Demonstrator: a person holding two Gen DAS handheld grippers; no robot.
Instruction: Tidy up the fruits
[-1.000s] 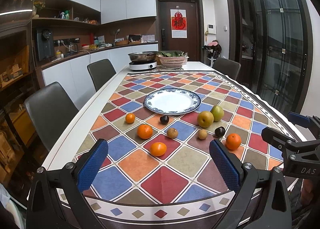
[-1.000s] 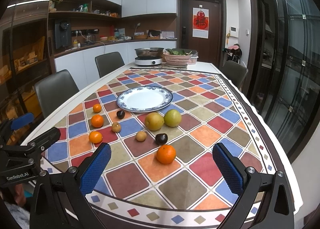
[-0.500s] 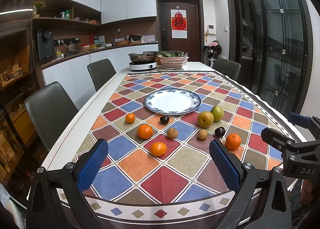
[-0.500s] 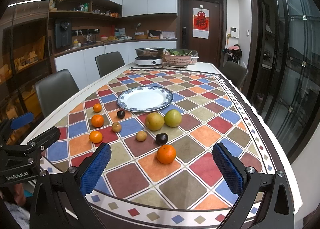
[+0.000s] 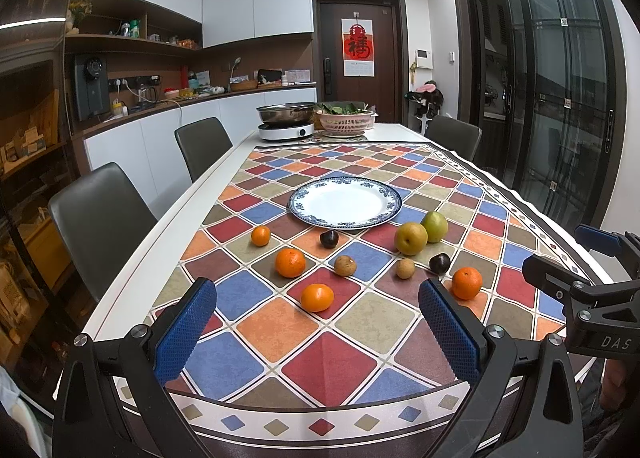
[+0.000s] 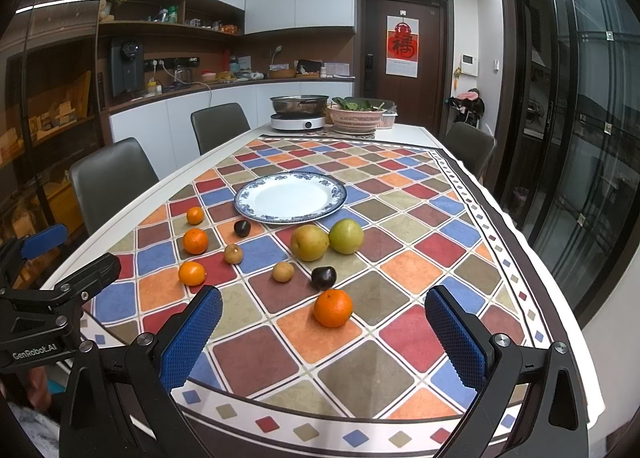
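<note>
A blue-rimmed white plate (image 5: 386,213) (image 6: 338,198) lies empty on the checked tablecloth. In front of it lie several fruits: oranges (image 5: 317,297) (image 5: 290,262) (image 5: 467,282) (image 6: 333,308), a yellow pear (image 5: 411,238) (image 6: 309,242), a green pear (image 5: 435,226) (image 6: 346,236), dark plums (image 5: 329,238) (image 6: 323,277) and small brown fruits (image 5: 345,265) (image 6: 283,271). My left gripper (image 5: 318,330) is open and empty above the near table edge. My right gripper (image 6: 324,334) is open and empty, just before the nearest orange.
A hotplate with a steel pan (image 5: 285,126) and a pink basket of greens (image 5: 346,119) stand at the far end of the table. Dark chairs (image 5: 100,218) line the left side. Glass doors (image 5: 560,98) are on the right.
</note>
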